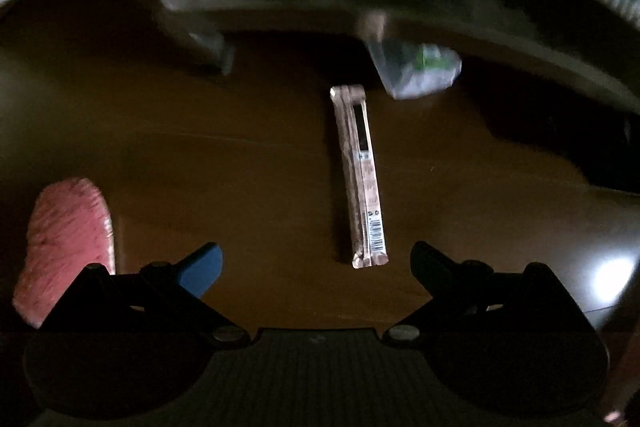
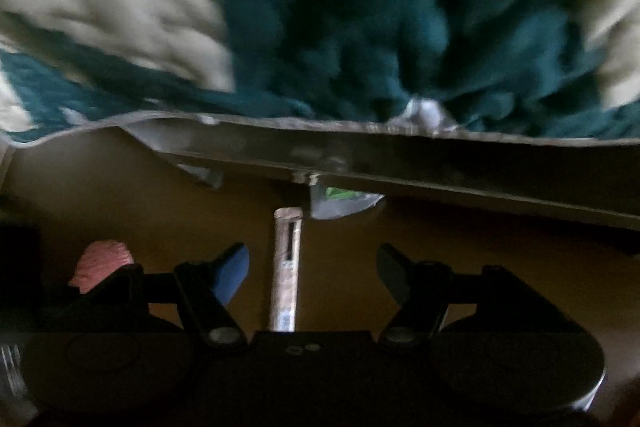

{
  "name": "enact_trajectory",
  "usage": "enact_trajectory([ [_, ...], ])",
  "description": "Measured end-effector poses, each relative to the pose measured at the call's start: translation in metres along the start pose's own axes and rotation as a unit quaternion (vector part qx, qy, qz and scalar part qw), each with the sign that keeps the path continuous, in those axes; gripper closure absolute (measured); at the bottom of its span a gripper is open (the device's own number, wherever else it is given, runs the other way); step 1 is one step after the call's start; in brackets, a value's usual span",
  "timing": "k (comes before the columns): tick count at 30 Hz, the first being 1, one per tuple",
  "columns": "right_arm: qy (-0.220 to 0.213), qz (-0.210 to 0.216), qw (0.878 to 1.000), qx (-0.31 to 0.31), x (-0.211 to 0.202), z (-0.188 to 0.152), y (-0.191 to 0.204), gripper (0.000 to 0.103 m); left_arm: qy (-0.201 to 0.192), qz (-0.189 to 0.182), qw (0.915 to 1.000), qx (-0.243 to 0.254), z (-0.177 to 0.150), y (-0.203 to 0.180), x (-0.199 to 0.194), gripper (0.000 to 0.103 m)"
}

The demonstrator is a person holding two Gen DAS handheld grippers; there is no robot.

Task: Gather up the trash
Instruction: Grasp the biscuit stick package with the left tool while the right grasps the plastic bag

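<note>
A long thin brown wrapper [image 1: 362,175] with a barcode lies lengthwise on the dark wooden floor [image 1: 200,155], just ahead of my left gripper [image 1: 316,263], which is open and empty. A crumpled clear plastic bag with green print [image 1: 418,71] lies beyond it under the bed edge. In the right wrist view the same wrapper [image 2: 287,267] lies between the fingers of my open, empty right gripper [image 2: 314,267], and the plastic bag [image 2: 344,203] peeks out under the bed frame.
A pink fuzzy slipper [image 1: 66,239] lies at the left, also in the right wrist view [image 2: 102,265]. A bed frame rail [image 2: 400,155] with a teal and cream quilt [image 2: 360,19] overhangs ahead. A frame leg [image 1: 200,39] stands at left.
</note>
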State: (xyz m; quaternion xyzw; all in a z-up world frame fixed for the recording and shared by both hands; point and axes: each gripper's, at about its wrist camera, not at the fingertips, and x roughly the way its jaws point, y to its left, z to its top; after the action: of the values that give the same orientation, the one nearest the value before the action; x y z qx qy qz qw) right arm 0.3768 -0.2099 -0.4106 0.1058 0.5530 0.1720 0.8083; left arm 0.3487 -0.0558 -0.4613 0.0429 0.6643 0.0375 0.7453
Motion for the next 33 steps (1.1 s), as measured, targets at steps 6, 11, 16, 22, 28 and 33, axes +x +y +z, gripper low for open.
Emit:
enact_trajectory([
  [6,-0.034,0.004,0.999,0.016,0.049,0.005,-0.011,0.033,0.006,-0.009,0.9999,0.010,0.002,-0.016,0.048,0.002],
  [11,-0.062,-0.019,0.998,0.024,0.075,0.003,-0.010,0.034,-0.018,-0.003,0.9992,0.037,0.007,-0.016,0.067,0.002],
  [16,-0.070,-0.040,0.997,0.003,0.100,0.000,-0.001,0.036,-0.027,-0.003,0.9971,0.072,0.003,-0.020,0.081,0.002],
  [22,-0.058,-0.064,0.996,0.017,0.110,0.005,-0.006,0.065,-0.043,-0.020,0.9959,0.078,0.003,-0.022,0.078,0.013],
  [28,-0.032,-0.065,0.997,0.005,0.105,-0.002,-0.015,0.083,-0.007,-0.059,0.9956,0.073,0.011,-0.016,0.072,0.068],
  [33,-0.012,-0.068,0.998,-0.014,0.088,-0.010,-0.020,0.095,0.015,-0.064,0.9939,0.088,0.017,0.001,0.074,0.079],
])
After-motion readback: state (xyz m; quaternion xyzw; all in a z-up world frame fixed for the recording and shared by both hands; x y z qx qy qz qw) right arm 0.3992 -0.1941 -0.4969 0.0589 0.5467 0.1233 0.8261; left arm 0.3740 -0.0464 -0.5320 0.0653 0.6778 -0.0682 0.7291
